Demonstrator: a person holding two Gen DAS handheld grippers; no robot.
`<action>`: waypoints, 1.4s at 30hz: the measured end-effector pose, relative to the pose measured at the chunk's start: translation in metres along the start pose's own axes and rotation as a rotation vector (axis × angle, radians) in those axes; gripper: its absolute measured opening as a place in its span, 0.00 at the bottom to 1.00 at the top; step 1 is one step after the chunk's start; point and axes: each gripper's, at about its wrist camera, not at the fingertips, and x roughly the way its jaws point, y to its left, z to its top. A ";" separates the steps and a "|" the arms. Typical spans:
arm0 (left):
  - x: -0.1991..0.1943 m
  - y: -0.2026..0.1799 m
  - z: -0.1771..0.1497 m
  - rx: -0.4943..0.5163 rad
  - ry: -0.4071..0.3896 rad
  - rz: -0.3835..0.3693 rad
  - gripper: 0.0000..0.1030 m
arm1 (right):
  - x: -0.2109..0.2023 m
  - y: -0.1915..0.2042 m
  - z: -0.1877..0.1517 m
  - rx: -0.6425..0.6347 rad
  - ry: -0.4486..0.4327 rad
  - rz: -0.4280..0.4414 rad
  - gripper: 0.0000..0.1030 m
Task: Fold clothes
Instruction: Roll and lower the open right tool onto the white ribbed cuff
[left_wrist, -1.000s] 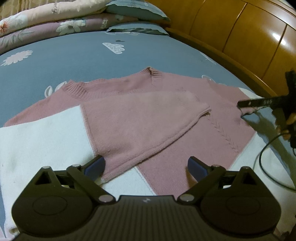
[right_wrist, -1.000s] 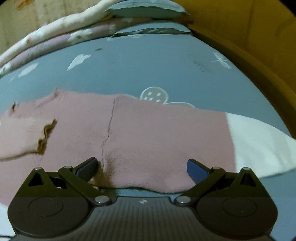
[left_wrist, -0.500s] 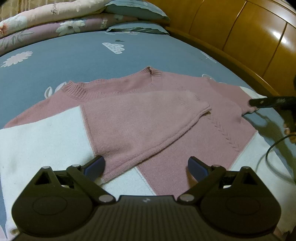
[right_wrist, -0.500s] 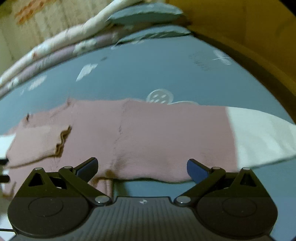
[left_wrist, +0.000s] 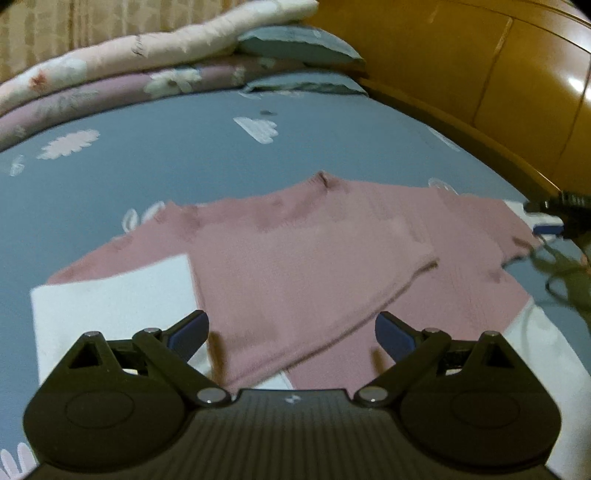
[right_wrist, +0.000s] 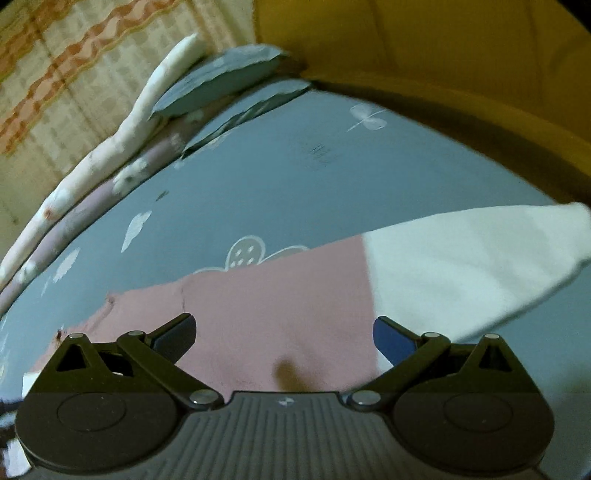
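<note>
A blue-grey bedsheet (left_wrist: 177, 177) printed with white flowers and clouds is seen in both views, bounded on the right by a wooden headboard (left_wrist: 498, 74). A stack of folded quilts (left_wrist: 122, 70) and pillows (left_wrist: 295, 48) is shown along the far edge. A patterned curtain (right_wrist: 62, 62) behind the quilts is shown far more fully by the right wrist view.

The pink and white sweater (left_wrist: 306, 266) is laid flat on the sheet. By the left wrist view its whole body is shown: the ribbed neckline at the far side, one pink sleeve folded diagonally across the chest, and white panels at the near left and near right. By the right wrist view only the other sleeve (right_wrist: 424, 266) is shown, pink near the shoulder and white toward the cuff, stretched out to the right and lifted off the sheet at its end.

The left gripper (left_wrist: 291, 332) is held spread over the near hem, with nothing between its fingers. The right gripper (right_wrist: 284, 338) is likewise spread wide above the pink part of the outstretched sleeve; contact with the cloth cannot be judged. Its dark tip and a trailing cable (left_wrist: 561, 284) are seen at the right edge of the left wrist view only.
</note>
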 end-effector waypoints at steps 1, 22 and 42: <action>0.000 -0.002 0.002 -0.007 -0.001 0.007 0.94 | 0.002 -0.003 0.000 -0.015 0.010 0.005 1.00; 0.008 -0.057 0.012 -0.008 0.009 -0.077 0.94 | -0.050 -0.096 0.010 0.137 -0.139 -0.076 1.00; 0.019 -0.057 0.011 -0.033 0.023 -0.126 0.94 | -0.029 -0.174 -0.004 0.734 -0.289 0.117 1.00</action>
